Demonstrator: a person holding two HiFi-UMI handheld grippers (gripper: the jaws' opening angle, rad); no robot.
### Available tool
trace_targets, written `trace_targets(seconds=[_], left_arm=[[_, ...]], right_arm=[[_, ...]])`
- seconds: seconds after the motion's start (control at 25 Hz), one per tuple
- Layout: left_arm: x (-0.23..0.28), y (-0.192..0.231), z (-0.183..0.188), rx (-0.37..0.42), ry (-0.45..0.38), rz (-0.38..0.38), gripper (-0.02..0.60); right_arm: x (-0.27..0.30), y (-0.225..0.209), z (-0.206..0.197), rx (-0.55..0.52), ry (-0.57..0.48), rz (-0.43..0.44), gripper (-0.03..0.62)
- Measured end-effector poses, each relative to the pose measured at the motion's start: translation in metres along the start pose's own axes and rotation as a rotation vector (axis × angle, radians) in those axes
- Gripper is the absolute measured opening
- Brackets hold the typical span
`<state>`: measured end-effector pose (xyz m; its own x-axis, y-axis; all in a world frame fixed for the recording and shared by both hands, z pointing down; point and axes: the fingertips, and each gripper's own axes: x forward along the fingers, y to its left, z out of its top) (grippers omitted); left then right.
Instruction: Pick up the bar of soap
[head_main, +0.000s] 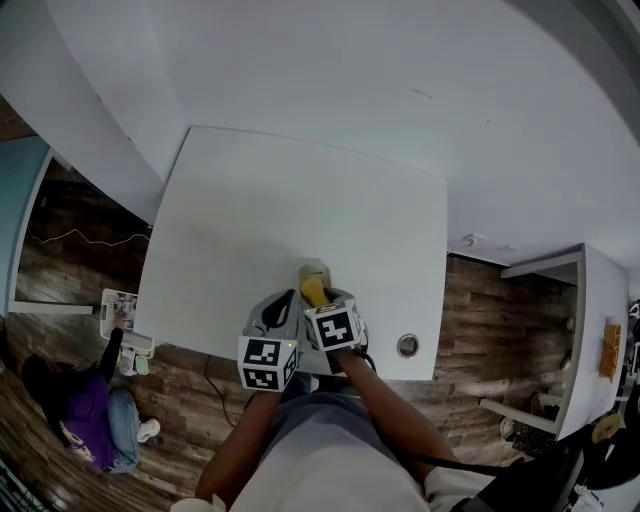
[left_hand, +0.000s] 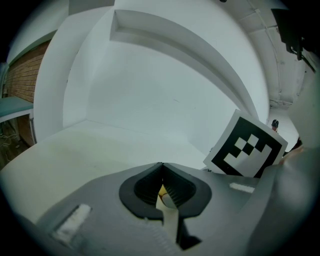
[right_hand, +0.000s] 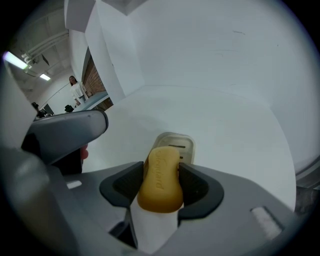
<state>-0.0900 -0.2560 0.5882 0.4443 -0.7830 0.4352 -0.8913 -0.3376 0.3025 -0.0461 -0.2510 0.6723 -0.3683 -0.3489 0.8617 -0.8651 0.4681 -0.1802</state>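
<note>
The yellow bar of soap (right_hand: 160, 177) stands on edge between the dark pads of my right gripper (right_hand: 160, 186), which is shut on it. In the head view the soap (head_main: 313, 291) pokes out ahead of the right gripper (head_main: 316, 297), near the front edge of the white table (head_main: 300, 190). Just beyond it lies a pale soap dish (right_hand: 175, 142), also seen from above (head_main: 314, 270). My left gripper (head_main: 285, 303) sits close beside the right one. Its jaws (left_hand: 162, 187) are closed together with nothing held; a sliver of yellow shows through them.
The right gripper's marker cube (left_hand: 247, 147) fills the right of the left gripper view. A round cable hole (head_main: 407, 345) sits in the table's front right corner. A person (head_main: 85, 405) sits on the wooden floor at left. Another white table (head_main: 600, 320) stands at right.
</note>
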Motion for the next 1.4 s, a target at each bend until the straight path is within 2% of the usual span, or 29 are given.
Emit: trace_targets(seconds=[0.48, 0.68, 0.8, 0.96, 1.2, 1.4], left_arm=[[0.0, 0.0, -0.002, -0.012, 0.002, 0.02, -0.002], [0.0, -0.001, -0.004, -0.018, 0.004, 0.028, -0.002], [0.0, -0.001, -0.005, -0.022, 0.006, 0.033, -0.002], [0.0, -0.001, -0.011, -0.021, 0.03, 0.039, -0.002], [0.004, 0.008, -0.053, -0.063, 0.189, 0.033, -0.002], [0.012, 0.002, -0.069, -0.089, 0.239, -0.006, -0.002]], right_arm=[[-0.008, -0.009, -0.003, 0.134, -0.032, 0.067, 0.222], [-0.009, -0.013, -0.004, 0.223, -0.048, 0.115, 0.218], [-0.009, -0.013, -0.007, 0.147, -0.021, 0.084, 0.217], [-0.006, -0.01, -0.01, 0.043, 0.068, 0.055, 0.218], [0.002, -0.003, -0.009, 0.031, 0.146, 0.121, 0.216], [0.003, -0.001, -0.007, 0.069, 0.126, 0.172, 0.212]])
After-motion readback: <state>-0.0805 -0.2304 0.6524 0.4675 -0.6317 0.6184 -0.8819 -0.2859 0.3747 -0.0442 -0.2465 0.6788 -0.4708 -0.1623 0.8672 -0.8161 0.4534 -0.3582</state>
